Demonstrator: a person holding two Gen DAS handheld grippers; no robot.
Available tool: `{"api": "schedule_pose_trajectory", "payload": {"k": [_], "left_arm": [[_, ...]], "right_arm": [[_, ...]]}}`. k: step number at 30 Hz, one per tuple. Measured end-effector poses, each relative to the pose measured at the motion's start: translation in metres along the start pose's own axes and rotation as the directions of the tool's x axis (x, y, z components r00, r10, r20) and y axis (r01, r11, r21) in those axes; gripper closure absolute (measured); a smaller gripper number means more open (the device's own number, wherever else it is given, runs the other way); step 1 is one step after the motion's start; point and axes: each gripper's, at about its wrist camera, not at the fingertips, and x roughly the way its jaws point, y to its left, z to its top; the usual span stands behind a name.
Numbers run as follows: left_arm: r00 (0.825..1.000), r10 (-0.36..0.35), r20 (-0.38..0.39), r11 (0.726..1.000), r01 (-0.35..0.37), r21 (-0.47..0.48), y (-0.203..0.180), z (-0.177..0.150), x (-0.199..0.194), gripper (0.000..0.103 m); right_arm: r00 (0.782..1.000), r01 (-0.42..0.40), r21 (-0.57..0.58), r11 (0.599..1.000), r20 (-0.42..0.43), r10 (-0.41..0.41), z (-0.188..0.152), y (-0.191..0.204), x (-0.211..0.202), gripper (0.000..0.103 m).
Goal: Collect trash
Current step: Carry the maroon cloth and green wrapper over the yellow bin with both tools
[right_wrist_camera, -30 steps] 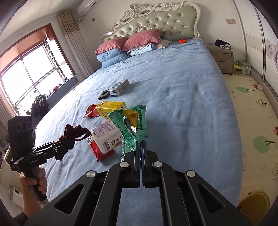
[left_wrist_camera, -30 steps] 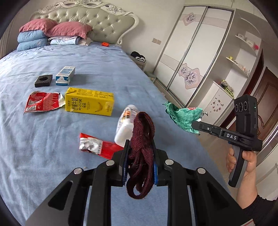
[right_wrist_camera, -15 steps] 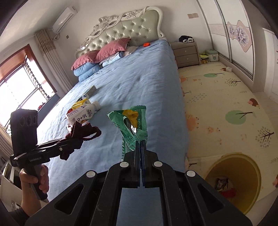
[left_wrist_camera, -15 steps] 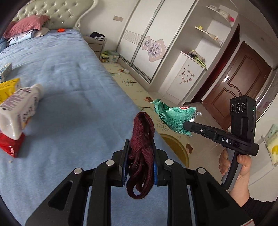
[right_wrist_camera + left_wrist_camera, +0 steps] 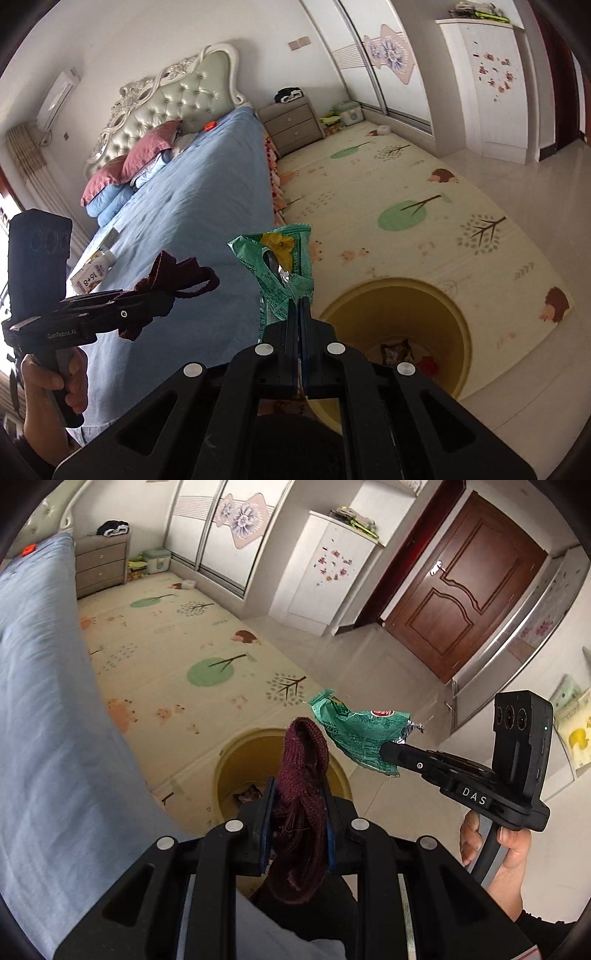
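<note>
The left gripper (image 5: 297, 814) was clamped on a maroon knitted cloth (image 5: 303, 794), its pads pressing the bunched fabric from both sides, with a loop standing up past the fingertips and a frayed end hanging below them. The right gripper (image 5: 298, 299) had its jaws closed flat on a crumpled green wrapper (image 5: 280, 266), which stuck up from the tips with its silver inside showing. The landmark was a yellow bin (image 5: 460, 325) that stood on the floor at the corner of the play mat (image 5: 424, 192), just beside the foot of the bed (image 5: 192, 206). Seen from the left wrist, the cloth hung in front of the bin's mouth (image 5: 240, 760), and the wrapper (image 5: 362, 734) was held in the air to the right of the bin and above it. Some trash (image 5: 397, 350) already lay at the bin's bottom, a dark wrapper and something red. A white bottle (image 5: 92, 275) lay on the bed, well apart from the bin. A hand (image 5: 506, 853) gripped the right handle and another hand (image 5: 55, 384) the left one. A brown door (image 5: 465, 590) stood beyond the bin, across bare tiled floor
</note>
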Motion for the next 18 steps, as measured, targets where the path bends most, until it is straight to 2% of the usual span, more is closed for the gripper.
{"api": "schedule_pose_trajectory", "payload": {"k": [5, 9, 18], "left_arm": [[0.997, -0.022, -0.08, 0.999, 0.025, 0.042, -0.028, 0.013, 0.054, 0.081], [0.99, -0.033, -0.134, 0.998, 0.041, 0.051, -0.035, 0.019, 0.09, 0.081], [0.968, -0.036, -0.249, 0.998, 0.047, 0.038, -0.03, 0.026, 0.15, 0.079]], "right_arm": [[0.997, 0.072, 0.067, 0.995, -0.03, -0.07, -0.02, -0.049, -0.006, 0.101], [0.992, 0.121, 0.112, 0.986, -0.056, -0.116, -0.036, -0.077, -0.002, 0.101], [0.982, 0.157, 0.153, 0.976, -0.131, -0.138, -0.062, -0.098, 0.034, 0.101]]}}
